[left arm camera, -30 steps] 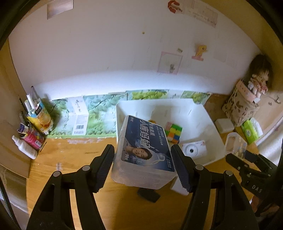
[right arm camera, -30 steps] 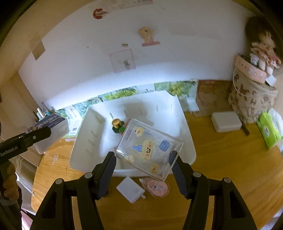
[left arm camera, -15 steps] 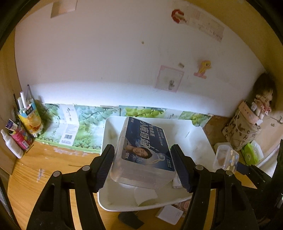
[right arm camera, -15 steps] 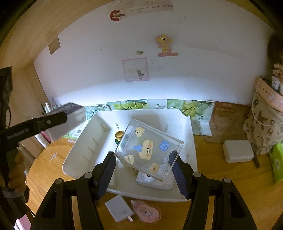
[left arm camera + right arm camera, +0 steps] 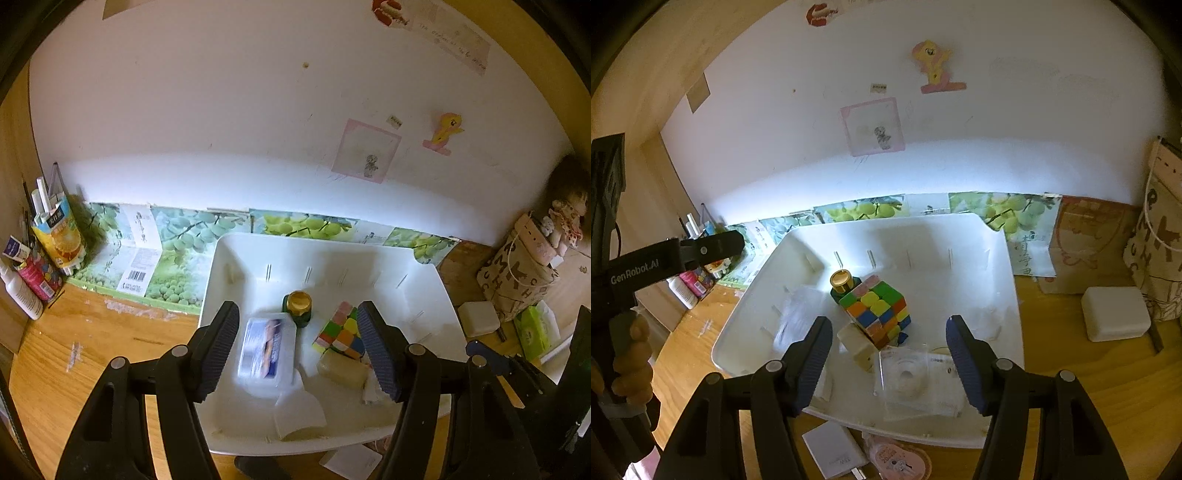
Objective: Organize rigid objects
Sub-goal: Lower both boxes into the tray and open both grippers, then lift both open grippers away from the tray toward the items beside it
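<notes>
I've got the white bin [image 5: 236,258] filling both views on the wooden desk [image 5: 74,354]. My left tongs [image 5: 297,345] are spread, pads clear of the blue-labelled box [image 5: 266,349] blurred in the bin at seven o'clock. My right tongs [image 5: 888,352] are opening above the clear case [image 5: 916,384], which lies in the bin at five o'clock. Centre: puzzle cube [image 5: 877,312], gold-capped bottle [image 5: 841,280]. Only the right view shows the charger [image 5: 834,452] and "GenRobot.AI" on the other handle.
</notes>
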The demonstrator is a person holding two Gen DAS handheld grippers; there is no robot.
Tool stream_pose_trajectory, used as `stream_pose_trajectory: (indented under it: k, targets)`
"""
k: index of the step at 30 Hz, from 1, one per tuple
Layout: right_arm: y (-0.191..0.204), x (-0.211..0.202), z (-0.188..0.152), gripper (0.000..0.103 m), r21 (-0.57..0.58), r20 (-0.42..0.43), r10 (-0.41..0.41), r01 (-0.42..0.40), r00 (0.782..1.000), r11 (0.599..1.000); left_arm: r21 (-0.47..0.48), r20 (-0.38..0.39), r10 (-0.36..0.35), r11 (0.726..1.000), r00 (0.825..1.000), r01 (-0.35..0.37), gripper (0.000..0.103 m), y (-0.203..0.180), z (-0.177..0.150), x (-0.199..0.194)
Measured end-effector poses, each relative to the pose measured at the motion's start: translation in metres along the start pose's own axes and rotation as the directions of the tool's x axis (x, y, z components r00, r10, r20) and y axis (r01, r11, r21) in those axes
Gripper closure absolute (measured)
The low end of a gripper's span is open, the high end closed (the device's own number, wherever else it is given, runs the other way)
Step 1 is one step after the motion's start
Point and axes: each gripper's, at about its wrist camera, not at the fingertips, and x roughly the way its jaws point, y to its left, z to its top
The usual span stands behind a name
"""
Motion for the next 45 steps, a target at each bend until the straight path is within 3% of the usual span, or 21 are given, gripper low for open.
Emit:
stream_pose_trajectory:
  k: [8, 13, 15, 30, 40, 45]
  targets:
    - [0.004, -0.012, 0.0, 0.029, -0.005, 0.037, -0.025, 0.026, 0.999, 1.0, -0.018, -0.018, -0.018, 1.0, 1.0, 0.018, 0.023, 0.007, -0.002, -0.011]
    - [0.01, -0.027, 0.001, 0.028, -0.006, 0.08, -0.055, 0.055, 0.995, 0.998, -0.01, -0.011, -0.038, 0.999, 0.999, 0.038, 0.023, 0.009, -0.005, -0.024]
    - [0.015, -0.036, 0.001, 0.024, -0.016, 0.108, -0.071, 0.074, 0.992, 0.997, 0.001, -0.012, -0.04, 0.999, 0.999, 0.04, 0.023, 0.01, -0.007, -0.028]
    - [0.056, -0.1, -0.009, 0.024, -0.086, 0.263, -0.184, 0.213, 0.947, 0.973, -0.035, 0.005, -0.041, 0.999, 0.999, 0.041, 0.023, 0.041, -0.031, -0.079]
    - [0.072, -0.123, -0.04, 0.023, -0.055, 0.257, -0.21, 0.231, 0.943, 0.971, -0.022, -0.052, -0.051, 0.998, 0.997, 0.05, 0.023, 0.052, -0.061, -0.099]
    - [0.083, -0.122, -0.061, 0.023, -0.048, 0.216, -0.192, 0.206, 0.957, 0.977, -0.043, -0.111, -0.062, 0.997, 0.992, 0.058, 0.023, 0.059, -0.078, -0.097]
